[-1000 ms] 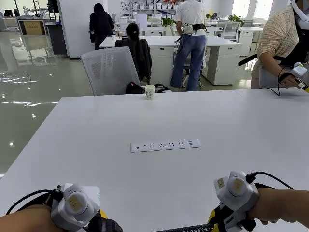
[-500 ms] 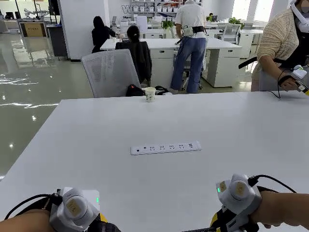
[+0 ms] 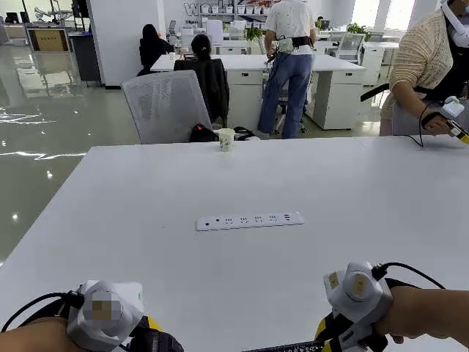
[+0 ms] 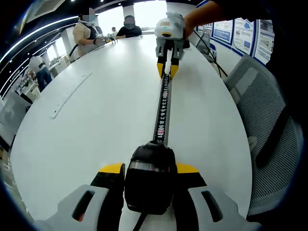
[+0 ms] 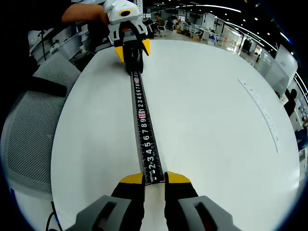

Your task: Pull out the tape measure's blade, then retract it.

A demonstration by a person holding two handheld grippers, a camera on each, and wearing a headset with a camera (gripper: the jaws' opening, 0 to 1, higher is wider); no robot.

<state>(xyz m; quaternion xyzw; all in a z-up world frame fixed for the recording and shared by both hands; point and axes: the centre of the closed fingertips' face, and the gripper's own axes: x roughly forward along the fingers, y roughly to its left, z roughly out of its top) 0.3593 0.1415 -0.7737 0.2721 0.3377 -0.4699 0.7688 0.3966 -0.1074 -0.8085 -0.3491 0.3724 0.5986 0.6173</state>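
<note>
Along the near edge of the white tabletop (image 3: 352, 191), the left claw (image 4: 149, 168) is pressed onto the chunky black tape-measure case (image 4: 148, 185). It grips the case by both sides, so the body cannot slide while the blade is drawn. From the case's mouth the black blade with white numerals (image 4: 162, 106) runs flat on the surface, parallel to that edge. It ends at the right claw (image 5: 154, 179), whose yellow tips pinch the blade's end by the lowest numbers. Holding the two ends apart like this makes the strip lie taut and straight rather than buckle. The pull-out looks done or close to it. Retraction would likely call for bringing the right claw toward the case under control. Farther out, a long white power strip (image 3: 249, 220) lies at mid-tabletop, well apart from the tape. A small paper cup (image 3: 226, 138) stands at the far edge, with a grey mesh office chair (image 3: 167, 106) beyond it.
</note>
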